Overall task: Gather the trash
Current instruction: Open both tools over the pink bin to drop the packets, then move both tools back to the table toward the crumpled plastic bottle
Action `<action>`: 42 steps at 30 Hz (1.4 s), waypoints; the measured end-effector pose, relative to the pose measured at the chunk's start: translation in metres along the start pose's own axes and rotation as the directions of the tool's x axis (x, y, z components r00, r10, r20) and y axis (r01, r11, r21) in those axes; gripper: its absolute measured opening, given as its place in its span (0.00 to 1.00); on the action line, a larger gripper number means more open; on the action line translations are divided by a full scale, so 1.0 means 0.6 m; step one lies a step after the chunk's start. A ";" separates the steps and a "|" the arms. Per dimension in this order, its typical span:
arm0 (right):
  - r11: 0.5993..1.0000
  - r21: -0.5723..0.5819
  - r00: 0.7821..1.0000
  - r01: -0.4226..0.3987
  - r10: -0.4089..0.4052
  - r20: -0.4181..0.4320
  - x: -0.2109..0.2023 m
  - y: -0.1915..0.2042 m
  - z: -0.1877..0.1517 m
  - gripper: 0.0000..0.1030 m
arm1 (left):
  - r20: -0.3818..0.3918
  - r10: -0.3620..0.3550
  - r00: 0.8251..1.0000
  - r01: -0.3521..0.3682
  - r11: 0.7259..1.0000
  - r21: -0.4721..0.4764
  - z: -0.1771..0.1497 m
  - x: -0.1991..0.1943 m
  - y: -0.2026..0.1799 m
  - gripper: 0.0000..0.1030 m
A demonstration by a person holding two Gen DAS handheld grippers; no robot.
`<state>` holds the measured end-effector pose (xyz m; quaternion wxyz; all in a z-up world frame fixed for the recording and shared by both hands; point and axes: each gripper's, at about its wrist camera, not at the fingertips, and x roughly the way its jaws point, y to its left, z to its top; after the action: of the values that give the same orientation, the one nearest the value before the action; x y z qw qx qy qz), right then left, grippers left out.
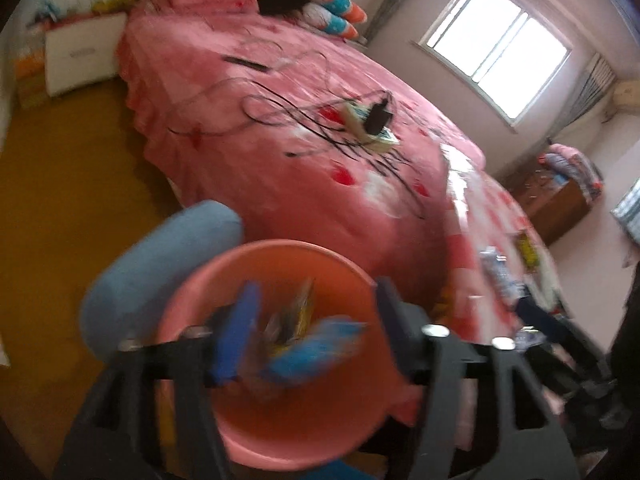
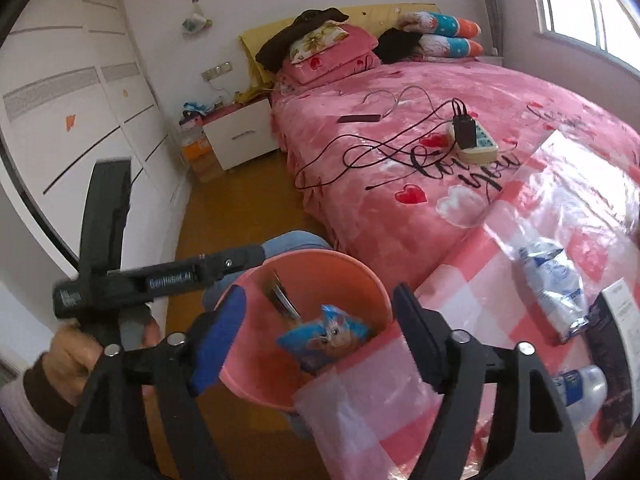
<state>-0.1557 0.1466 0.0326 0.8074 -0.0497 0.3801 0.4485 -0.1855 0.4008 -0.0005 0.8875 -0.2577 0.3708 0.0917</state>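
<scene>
- Left gripper [image 1: 308, 328] spread wide, over the pink bucket [image 1: 360, 276], nothing pinched.
- Blue packet [image 1: 316, 350] seen between the spread fingers, down in the bucket with other wrappers, all blurred.
- Right gripper [image 2: 316, 332] spread wide too, over the near rim of the same bucket [image 2: 248, 360], holding nothing.
- Blue packet [image 2: 326, 336] with a cat picture lying inside, next to a darker wrapper [image 2: 280, 296].
- Left hand [image 2: 76, 352] at the far left, gripping the left tool's handle.
- Clear plastic sheet [image 2: 360, 412] hanging over the near right rim of the bucket.
- More trash waiting on the checked cloth [image 2: 480, 280] to the right: a white and blue bag [image 2: 556, 284], a dark packet [image 2: 612, 344], a bottle [image 2: 580, 388].
- Far off on the pink bed [image 2: 360, 220]: a power strip [image 2: 476, 144] with a black plug and long cords [image 2: 360, 148], plus a phone [image 2: 358, 119]. Not trash, best left alone.
- Could go wrong: bucket knocked over by a finger catching its rim on the way out, spilling what is already in.
- Could go wrong: plastic sheet snagged and dragged along, pulling the trash on the cloth off the edge.
- Could go wrong: bottle rolling away or slipping out of a loose pinch, being round and smooth.
- Could go wrong: thin bag crumpling and sliding out if pinched only by a corner.
</scene>
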 end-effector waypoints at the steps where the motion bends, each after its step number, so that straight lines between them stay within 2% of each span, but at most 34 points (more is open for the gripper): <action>1: 1.000 0.018 1.000 -0.003 0.003 0.003 -0.001 -0.006 -0.001 0.76 | 0.014 0.026 1.000 -0.026 0.999 0.024 -0.005 0.001 0.003 0.68; 4: 0.998 0.056 1.000 0.010 -0.012 0.026 -0.016 -0.026 -0.005 0.82 | 0.050 0.052 0.997 -0.055 0.996 0.066 -0.016 0.001 0.004 0.77; 7: 0.994 0.105 0.993 0.007 -0.020 0.119 -0.055 -0.050 -0.008 0.89 | 0.110 0.050 0.993 -0.064 0.991 0.120 -0.030 -0.004 -0.007 0.81; 10: 0.993 0.115 0.980 0.003 -0.025 0.196 -0.091 -0.065 -0.010 0.95 | 0.157 0.037 0.987 -0.065 0.981 0.181 -0.041 -0.014 -0.025 0.82; 13: 0.994 0.109 0.967 0.013 -0.041 0.250 -0.124 -0.076 -0.015 0.95 | 0.153 0.037 0.987 -0.072 0.972 0.225 -0.050 -0.016 -0.047 0.83; 18: 0.990 0.136 0.961 0.037 -0.073 0.267 -0.161 -0.093 -0.030 0.95 | 0.138 0.121 0.983 -0.157 0.943 0.292 -0.061 -0.020 -0.089 0.83; 23: 0.985 0.166 0.949 0.055 -0.103 0.297 -0.194 -0.114 -0.055 0.95 | 0.132 0.126 0.983 -0.160 0.942 0.296 -0.062 -0.029 -0.118 0.83; 25: 0.982 0.178 0.947 0.064 -0.116 0.300 -0.207 -0.121 -0.065 0.95 | 0.144 0.093 0.985 -0.134 0.942 0.309 -0.065 -0.037 -0.135 0.83; 29: 0.976 0.207 0.939 0.066 -0.130 0.318 -0.227 -0.144 -0.081 0.95 | 0.153 0.097 0.983 -0.144 0.931 0.335 -0.068 -0.044 -0.167 0.83; 34: 0.971 0.220 0.930 0.088 -0.159 0.333 -0.246 -0.163 -0.096 0.95 | 0.176 0.043 0.983 -0.104 0.930 0.353 -0.071 -0.062 -0.205 0.83; 37: 0.965 0.234 0.926 0.119 -0.193 0.326 -0.255 -0.176 -0.107 0.95 | 0.184 0.041 0.982 -0.105 0.930 0.353 -0.071 -0.067 -0.225 0.83; 42: 0.959 0.239 0.919 0.150 -0.224 0.324 -0.270 -0.191 -0.121 0.95 | 0.152 0.019 0.988 -0.075 0.928 0.366 -0.078 -0.066 -0.256 0.83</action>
<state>-0.1599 -0.0629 0.0583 0.9018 0.0793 0.2700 0.3279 -0.1876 0.2468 0.0595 0.9425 -0.0691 0.3215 0.0598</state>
